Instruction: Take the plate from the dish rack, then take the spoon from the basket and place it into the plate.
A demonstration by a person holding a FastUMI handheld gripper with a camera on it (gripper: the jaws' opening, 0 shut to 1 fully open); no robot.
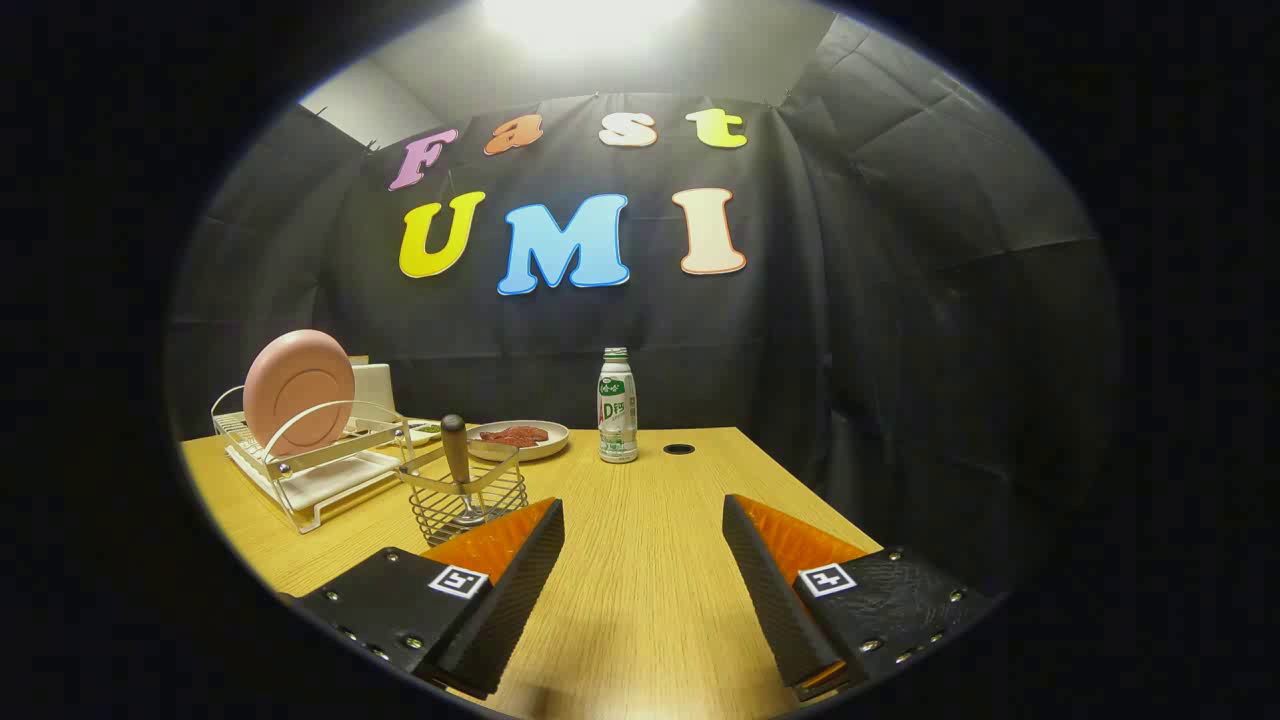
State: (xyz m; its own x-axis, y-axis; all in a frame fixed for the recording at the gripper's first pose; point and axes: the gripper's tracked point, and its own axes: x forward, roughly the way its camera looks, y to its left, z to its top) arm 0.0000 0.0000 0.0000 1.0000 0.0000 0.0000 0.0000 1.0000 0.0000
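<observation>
The plate [299,393] stands on edge in the dish rack [310,468], its round face turned toward the camera and leaning slightly back, so its rim runs top to bottom and the upper edge is free above the rack's wire hoop. From the gripper [643,560] it lies well ahead and off to the left, beyond the left finger; the fingers point straight down the table [640,600], not at the plate, so in my judgement the coming move calls for a swing left and forward to meet that upper rim edge-on. The fingers are spread wide with only bare tabletop between them, holding nothing. Just right of the rack, nearer the fingers, sits the wire basket [467,502] with the spoon [456,455] standing handle-up inside. Behind the basket a small dish [518,438] holds something reddish, and right of that stands a bottle [617,405], with a small dark hole [678,449] in the tabletop beside it.
</observation>
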